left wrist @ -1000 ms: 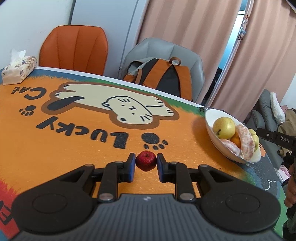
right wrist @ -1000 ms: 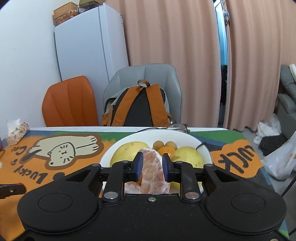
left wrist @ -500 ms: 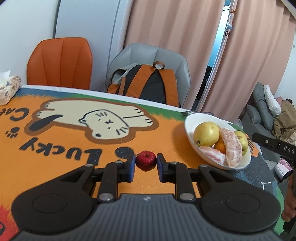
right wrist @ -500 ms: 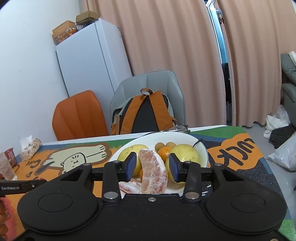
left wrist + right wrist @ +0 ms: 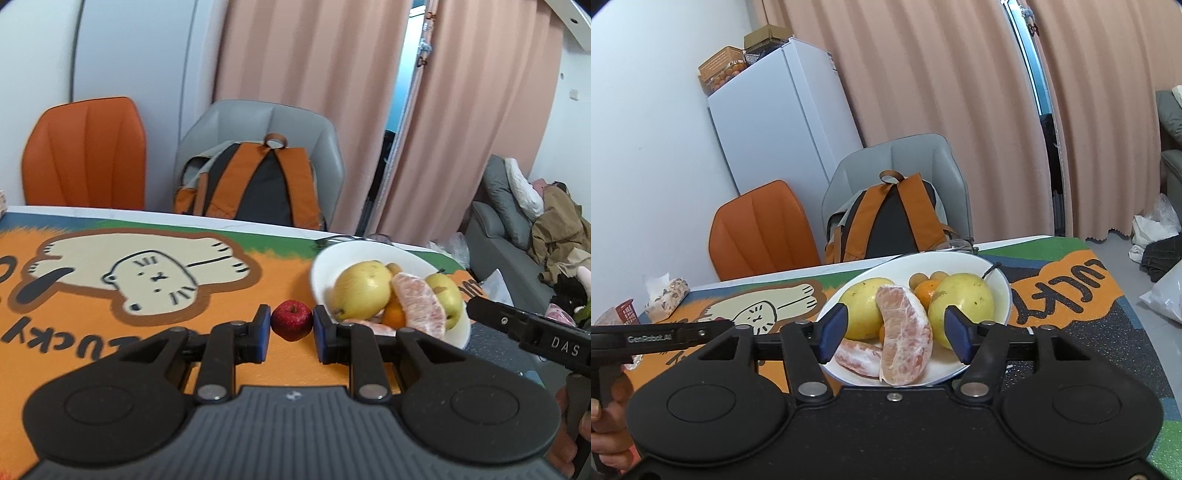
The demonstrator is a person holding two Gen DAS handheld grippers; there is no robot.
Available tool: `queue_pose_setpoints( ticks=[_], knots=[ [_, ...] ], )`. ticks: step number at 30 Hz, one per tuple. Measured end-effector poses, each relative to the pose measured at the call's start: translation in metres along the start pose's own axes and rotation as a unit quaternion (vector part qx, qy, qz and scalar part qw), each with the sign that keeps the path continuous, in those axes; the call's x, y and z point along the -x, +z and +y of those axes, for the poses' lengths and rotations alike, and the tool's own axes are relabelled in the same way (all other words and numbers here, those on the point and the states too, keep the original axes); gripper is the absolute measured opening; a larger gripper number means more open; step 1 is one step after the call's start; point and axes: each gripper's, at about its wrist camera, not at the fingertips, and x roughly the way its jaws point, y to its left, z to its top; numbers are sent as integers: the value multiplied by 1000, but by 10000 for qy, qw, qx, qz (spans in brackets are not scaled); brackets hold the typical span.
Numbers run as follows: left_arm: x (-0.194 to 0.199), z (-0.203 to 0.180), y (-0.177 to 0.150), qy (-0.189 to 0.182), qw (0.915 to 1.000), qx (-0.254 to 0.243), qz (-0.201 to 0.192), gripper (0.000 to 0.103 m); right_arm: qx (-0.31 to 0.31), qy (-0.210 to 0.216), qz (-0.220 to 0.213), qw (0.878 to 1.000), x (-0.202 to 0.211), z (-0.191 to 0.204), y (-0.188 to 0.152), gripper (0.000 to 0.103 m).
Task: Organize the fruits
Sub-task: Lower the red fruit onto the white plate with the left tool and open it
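Observation:
My left gripper is shut on a small red apple and holds it above the orange cat mat, just left of the white bowl. The bowl holds yellow pears, an orange and peeled pomelo segments. In the right wrist view my right gripper is open and empty, just in front of the bowl, with the upright pomelo segment seen between its fingers. A second pomelo piece lies in the bowl's front.
An orange chair and a grey chair with an orange backpack stand behind the table. A tissue box and a red basket sit at the table's far left. The left handle shows at the left.
My left gripper has carried the apple rightward to the bowl's side. My right gripper has opened wide, let go of the pomelo segment in the bowl and drawn back.

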Motion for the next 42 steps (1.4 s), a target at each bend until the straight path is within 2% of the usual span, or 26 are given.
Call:
queue_pose_setpoints(
  ticks=[12, 25, 28, 34, 42],
  knots=[
    [-32, -40, 18, -461, 9985, -292, 67, 23, -157, -463, -22, 9988, 2, -21, 0, 65],
    [-63, -65, 28, -645, 9967, -457, 178, 23, -183, -454, -87, 9988, 7, -24, 3, 67],
    [-66, -70, 29, -605, 9969, -477, 173, 25, -193, -441, -80, 9988, 6, -26, 4, 68],
    [-67, -64, 27, -502, 9977, -383, 264, 40, -222, -385, -72, 9990, 6, -25, 4, 68],
    [-53, -47, 22, -312, 9986, -273, 320, 44, -177, -377, 14, 9991, 3, -22, 2, 69]
  ],
)
